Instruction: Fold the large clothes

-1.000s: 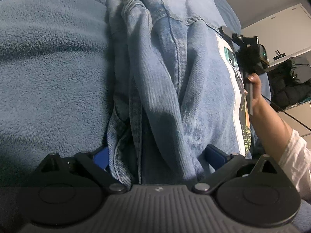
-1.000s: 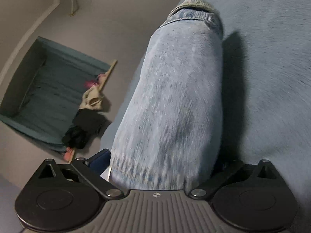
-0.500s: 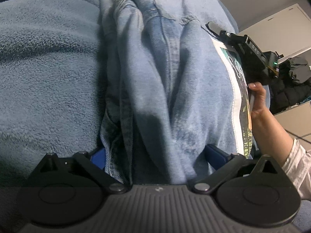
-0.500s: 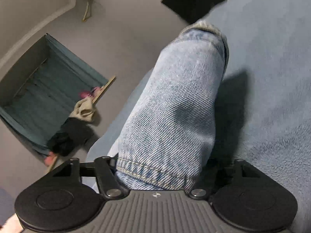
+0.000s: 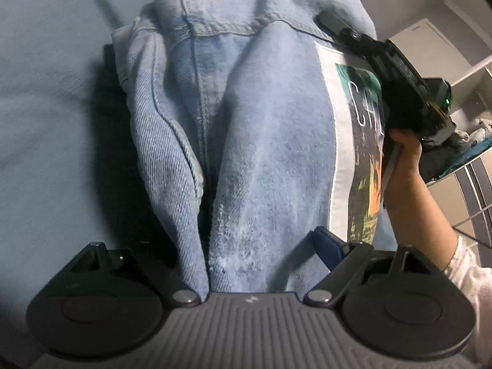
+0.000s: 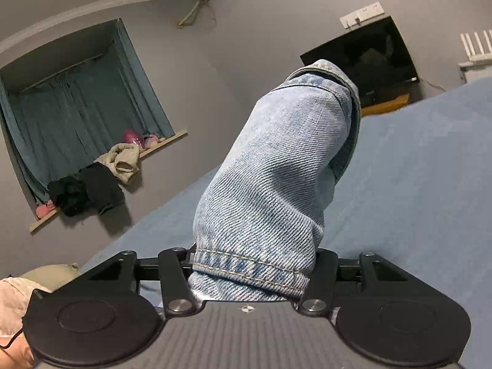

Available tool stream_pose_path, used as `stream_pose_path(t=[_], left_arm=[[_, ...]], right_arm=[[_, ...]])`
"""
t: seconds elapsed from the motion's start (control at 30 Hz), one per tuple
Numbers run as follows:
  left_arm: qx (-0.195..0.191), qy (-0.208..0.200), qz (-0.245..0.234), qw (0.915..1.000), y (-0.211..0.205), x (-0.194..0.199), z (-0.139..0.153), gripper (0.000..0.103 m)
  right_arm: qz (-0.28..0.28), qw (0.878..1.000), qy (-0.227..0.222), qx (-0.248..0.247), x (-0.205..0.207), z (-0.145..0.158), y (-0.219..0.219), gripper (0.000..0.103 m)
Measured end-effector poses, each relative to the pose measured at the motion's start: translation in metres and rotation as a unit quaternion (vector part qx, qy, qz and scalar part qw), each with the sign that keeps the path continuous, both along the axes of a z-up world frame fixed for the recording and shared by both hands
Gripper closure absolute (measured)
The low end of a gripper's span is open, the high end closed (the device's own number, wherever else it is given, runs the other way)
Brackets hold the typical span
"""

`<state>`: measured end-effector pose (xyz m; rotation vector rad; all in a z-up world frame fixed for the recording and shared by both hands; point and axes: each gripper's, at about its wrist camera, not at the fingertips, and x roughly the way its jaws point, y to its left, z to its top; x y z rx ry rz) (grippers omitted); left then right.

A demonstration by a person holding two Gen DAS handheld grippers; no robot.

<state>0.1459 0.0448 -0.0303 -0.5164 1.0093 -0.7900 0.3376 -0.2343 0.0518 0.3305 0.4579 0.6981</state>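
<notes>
A light blue denim jacket (image 5: pixel 270 141) with a printed picture patch (image 5: pixel 363 160) hangs bunched over the blue fleece bed cover (image 5: pixel 52 129). My left gripper (image 5: pixel 246 246) is shut on a thick fold of its denim. My right gripper (image 6: pixel 252 264) is shut on a hemmed denim edge (image 6: pixel 276 184), which stands up in front of the camera. In the left wrist view the right gripper (image 5: pixel 399 80) sits at the jacket's right edge, held by a hand (image 5: pixel 406 150).
The blue bed cover (image 6: pixel 415 184) fills the lower right of the right wrist view. Behind it are a grey wall, a curtained window with clothes on its sill (image 6: pixel 92 184), and a dark TV screen (image 6: pixel 363 61). White shelving (image 5: pixel 455 70) stands at the right.
Both grippers have lifted with the jacket. The right wrist view has tilted up from the floor to the wall and window, and its jaws have closed tighter on the hem.
</notes>
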Motion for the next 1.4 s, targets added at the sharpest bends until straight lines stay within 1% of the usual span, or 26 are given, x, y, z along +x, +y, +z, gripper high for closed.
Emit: stream_pose_path(t=[0.07, 0.13, 0.17, 0.2, 0.23, 0.27, 0.3, 0.33, 0.37, 0.43, 0.5, 0.57, 0.63, 0.67, 0.7, 0.77, 0.83, 0.9, 1.0, 1.07, 1.1, 1.17, 1.23, 1.27, 1.33, 1.4], left_arm=[[0.007, -0.017, 0.011, 0.9998, -0.015, 0.017, 0.002, 0.02], [0.029, -0.028, 0.024, 0.9989, -0.026, 0.032, 0.001, 0.02], [0.047, -0.036, 0.025, 0.9979, -0.031, 0.036, -0.001, 0.02], [0.064, -0.045, 0.025, 0.9966, -0.036, 0.039, -0.003, 0.02], [0.071, -0.05, 0.023, 0.996, -0.039, 0.039, -0.005, 0.019], [0.071, -0.055, 0.021, 0.9957, -0.041, 0.038, -0.008, 0.018], [0.063, -0.057, 0.02, 0.9962, -0.04, 0.037, -0.011, 0.017], [0.053, -0.054, 0.019, 0.997, -0.037, 0.036, -0.013, 0.016], [0.047, -0.049, 0.019, 0.9975, -0.038, 0.035, -0.016, 0.014], [0.051, -0.05, 0.022, 0.9972, -0.037, 0.034, -0.018, 0.013], [0.049, -0.053, 0.027, 0.997, -0.04, 0.038, -0.019, 0.013], [0.052, -0.061, 0.032, 0.9962, -0.041, 0.032, -0.019, 0.012], [0.062, -0.075, 0.037, 0.9946, -0.047, 0.021, -0.019, 0.012], [0.066, -0.08, 0.04, 0.9938, -0.053, 0.013, -0.017, 0.012], [0.069, -0.083, 0.042, 0.9932, -0.054, 0.012, -0.016, 0.012], [0.07, -0.085, 0.047, 0.9929, -0.052, 0.009, -0.017, 0.012], [0.067, -0.083, 0.051, 0.993, -0.053, 0.005, -0.019, 0.012], [0.065, -0.082, 0.053, 0.9931, -0.045, 0.008, -0.016, 0.012], [0.065, -0.083, 0.053, 0.993, -0.049, 0.014, -0.021, 0.012], [0.065, -0.083, 0.053, 0.993, -0.045, 0.016, -0.021, 0.012], [0.065, -0.084, 0.053, 0.9929, -0.045, 0.015, -0.021, 0.012], [0.066, -0.087, 0.053, 0.9926, -0.041, 0.014, -0.02, 0.012], [0.065, -0.091, 0.053, 0.9923, -0.04, 0.013, -0.02, 0.012], [0.064, -0.091, 0.054, 0.9923, -0.04, 0.013, -0.021, 0.012], [0.063, -0.093, 0.054, 0.9922, -0.038, 0.013, -0.023, 0.012], [0.063, -0.096, 0.056, 0.9918, -0.037, 0.012, -0.022, 0.012]], right_arm=[[-0.004, 1.0, -0.003, -0.001, 0.025, 0.008, -0.019, 0.048], [-0.019, 1.0, 0.014, 0.006, 0.055, 0.003, -0.034, 0.046], [-0.04, 0.998, 0.038, 0.007, 0.071, -0.007, -0.042, 0.042], [-0.065, 0.996, 0.067, -0.001, 0.087, -0.018, -0.049, 0.04], [-0.091, 0.99, 0.105, -0.014, 0.101, -0.034, -0.053, 0.033], [-0.113, 0.983, 0.14, -0.032, 0.113, -0.049, -0.055, 0.026], [-0.137, 0.974, 0.17, -0.054, 0.121, -0.064, -0.058, 0.024], [-0.154, 0.972, 0.169, -0.059, 0.12, -0.07, -0.063, 0.016], [-0.168, 0.972, 0.154, -0.054, 0.115, -0.071, -0.069, 0.009], [-0.179, 0.972, 0.146, -0.038, 0.106, -0.067, -0.075, 0.004], [-0.192, 0.971, 0.137, -0.045, 0.088, -0.057, -0.08, 0.004], [-0.204, 0.97, 0.106, -0.079, 0.058, -0.045, -0.072, 0.004], [-0.205, 0.97, 0.071, -0.109, 0.019, -0.035, -0.083, 0.004], [-0.208, 0.968, 0.051, -0.128, -0.002, -0.031, -0.077, 0.004], [-0.205, 0.968, 0.039, -0.141, -0.032, -0.035, -0.087, 0.004], [-0.208, 0.964, 0.022, -0.164, -0.069, -0.033, -0.078, 0.004], [-0.213, 0.961, 0.02, -0.175, -0.098, -0.029, -0.073, 0.003], [-0.216, 0.956, 0.034, -0.197, -0.129, -0.035, -0.068, 0.003], [-0.209, 0.939, 0.063, -0.266, -0.16, -0.05, -0.055, 0.004], [-0.187, 0.933, 0.084, -0.295, -0.163, -0.067, -0.042, 0.009], [-0.18, 0.928, 0.085, -0.313, -0.162, -0.074, -0.036, 0.01], [-0.185, 0.917, 0.067, -0.347, -0.16, -0.083, -0.021, 0.015], [-0.196, 0.911, 0.046, -0.359, -0.153, -0.087, -0.011, 0.016], [-0.202, 0.91, 0.041, -0.359, -0.149, -0.091, -0.008, 0.02], [-0.213, 0.906, 0.039, -0.363, -0.144, -0.095, -0.002, 0.024], [-0.226, 0.904, 0.023, -0.362, -0.148, -0.098, 0.002, 0.024]])
